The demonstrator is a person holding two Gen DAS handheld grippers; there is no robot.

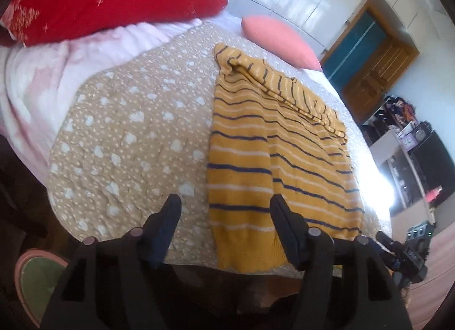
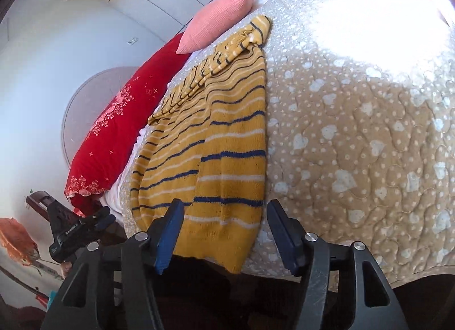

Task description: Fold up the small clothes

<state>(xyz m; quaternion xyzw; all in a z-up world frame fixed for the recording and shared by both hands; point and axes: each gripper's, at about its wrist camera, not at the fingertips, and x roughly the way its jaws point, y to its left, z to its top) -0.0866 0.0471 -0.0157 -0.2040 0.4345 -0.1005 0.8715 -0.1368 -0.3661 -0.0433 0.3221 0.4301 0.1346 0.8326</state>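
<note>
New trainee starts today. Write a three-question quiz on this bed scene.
1. True or false: the left gripper is shut on the sweater.
2. Which pillow lies nearest the sweater's far end? A. red B. pink C. green
3. Fill in: the sweater is yellow with white and ____ stripes.

Key: 1. False; both the left and the right gripper have open jaws and hold nothing. 2. B. 3. Dark blue. The sweater lies on the quilt, its near end hanging over the bed's edge.
</note>
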